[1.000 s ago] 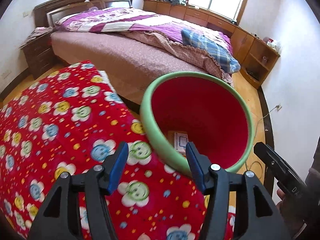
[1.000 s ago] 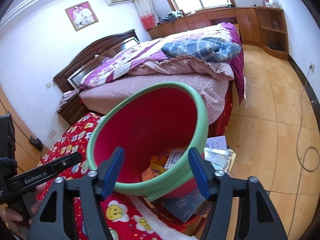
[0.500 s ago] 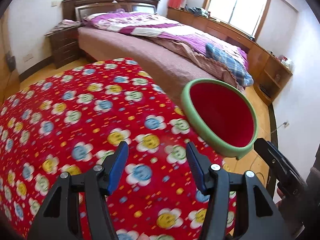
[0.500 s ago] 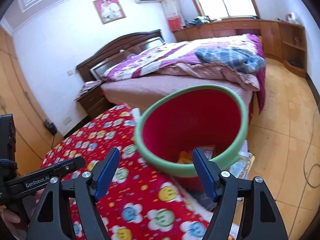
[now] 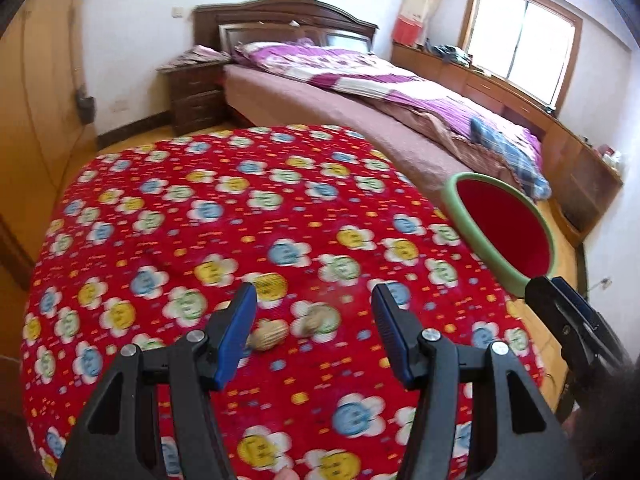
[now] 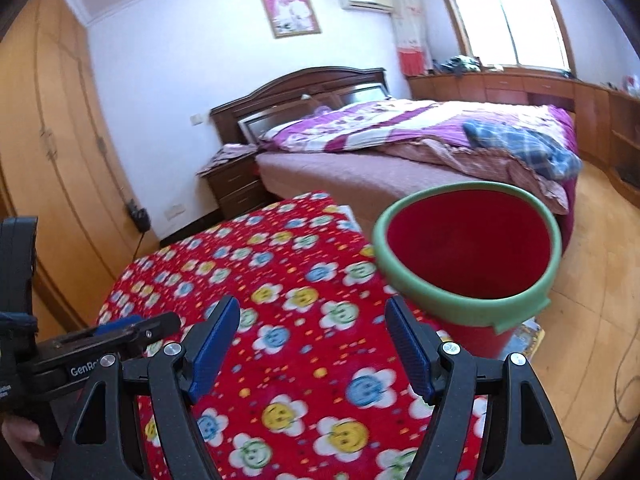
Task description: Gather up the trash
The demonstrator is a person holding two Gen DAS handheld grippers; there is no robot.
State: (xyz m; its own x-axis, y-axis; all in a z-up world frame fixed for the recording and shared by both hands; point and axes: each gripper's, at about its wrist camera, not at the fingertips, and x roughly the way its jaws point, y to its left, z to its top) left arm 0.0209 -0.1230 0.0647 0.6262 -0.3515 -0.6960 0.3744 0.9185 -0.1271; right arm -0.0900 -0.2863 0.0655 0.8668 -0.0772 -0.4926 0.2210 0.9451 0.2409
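Two peanut shells (image 5: 292,326) lie uncollected on the red flowered counter (image 5: 240,220), just ahead of the left tongs (image 5: 314,330), which are spread and empty. The right tongs (image 6: 312,346), likewise spread, hold nothing. The green-rimmed red bin (image 6: 468,256) waits beside the counter's edge.

A red cloth (image 5: 224,216) with smiling flowers is covering the table. Behind it a bed (image 6: 360,176) with a dark wooden headboard (image 5: 280,20) is carrying a purple and white quilt (image 5: 360,76) and a blue plaid cloth (image 6: 520,140). A dark nightstand (image 5: 192,92) is standing beside the bed, a framed picture (image 6: 290,12) is hanging above, and light is pouring through the window (image 5: 520,44).
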